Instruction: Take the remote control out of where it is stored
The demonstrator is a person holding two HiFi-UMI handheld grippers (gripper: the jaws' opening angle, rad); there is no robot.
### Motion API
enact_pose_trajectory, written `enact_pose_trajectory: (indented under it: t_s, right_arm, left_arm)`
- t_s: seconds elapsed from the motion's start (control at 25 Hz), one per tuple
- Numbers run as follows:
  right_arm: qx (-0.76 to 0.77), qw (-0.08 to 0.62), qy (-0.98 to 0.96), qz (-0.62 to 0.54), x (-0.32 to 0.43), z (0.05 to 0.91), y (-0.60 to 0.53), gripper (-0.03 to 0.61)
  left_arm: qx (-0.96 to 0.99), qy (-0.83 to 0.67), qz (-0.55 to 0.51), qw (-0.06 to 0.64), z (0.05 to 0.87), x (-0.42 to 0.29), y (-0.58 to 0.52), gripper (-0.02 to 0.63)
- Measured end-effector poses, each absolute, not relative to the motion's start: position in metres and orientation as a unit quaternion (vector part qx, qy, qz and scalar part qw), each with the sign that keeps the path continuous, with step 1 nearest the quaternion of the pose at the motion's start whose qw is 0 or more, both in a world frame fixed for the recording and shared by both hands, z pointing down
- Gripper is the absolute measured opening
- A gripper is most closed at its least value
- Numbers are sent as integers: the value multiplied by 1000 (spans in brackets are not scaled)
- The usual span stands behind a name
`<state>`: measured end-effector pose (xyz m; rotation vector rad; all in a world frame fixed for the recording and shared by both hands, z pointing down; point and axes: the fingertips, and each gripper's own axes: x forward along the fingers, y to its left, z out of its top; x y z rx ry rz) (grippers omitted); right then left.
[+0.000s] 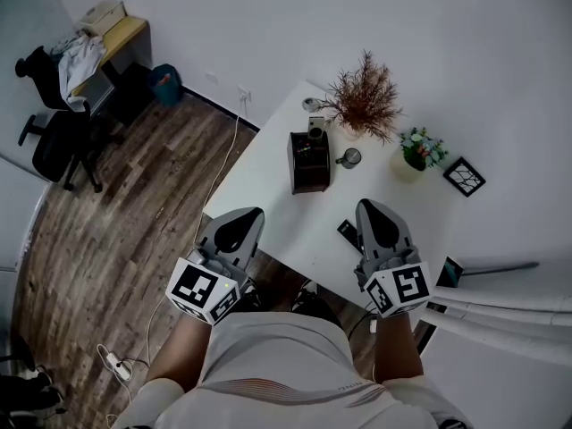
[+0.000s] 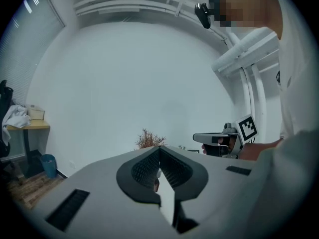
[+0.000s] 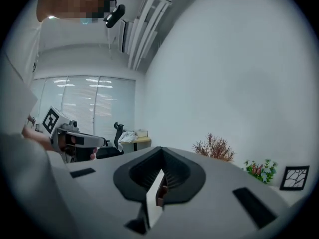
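A dark, flat piece that looks like the remote control (image 1: pixel 347 231) lies on the white bench (image 1: pixel 268 195), near its near edge and just left of the right claw (image 1: pixel 374 208). Only one squared end of it shows. The rest is under the claw, so the head view does not settle its long axis or which way it points. It is well apart from the dark box (image 1: pixel 309 164) standing farther back at mid-bench, which has a grey object upright at its far end.

Both claws are held level, side by side above the near edge of the bench, with their tips pointing away from the person toward the far wall. The left claw (image 1: pixel 243 217) is out over the bench's left corner, partly above the wood floor (image 1: pixel 116 231). Each marker cube sits at the near end, with the left forearm (image 1: pixel 174 351) and right forearm (image 1: pixel 393 347) running back to the body.

In each gripper view the ribbed pads meet at the tip, so both claws are closed with nothing gripped.

Beyond the box stand a dried plant (image 1: pixel 365 96), a small cup (image 1: pixel 350 157), a flower pot (image 1: pixel 418 150) and a framed picture (image 1: pixel 464 176) at far right.
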<state>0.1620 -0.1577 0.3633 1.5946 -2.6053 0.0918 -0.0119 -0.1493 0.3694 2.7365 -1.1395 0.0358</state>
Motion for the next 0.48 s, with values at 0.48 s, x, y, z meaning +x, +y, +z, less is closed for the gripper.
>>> enact_pose_trajectory:
  t_s: [0.48]
  right_arm:
    - [535,64,-841,51,161,377,-170,15]
  left_arm:
    - [918,-388,8,83,366,-18,-157,8]
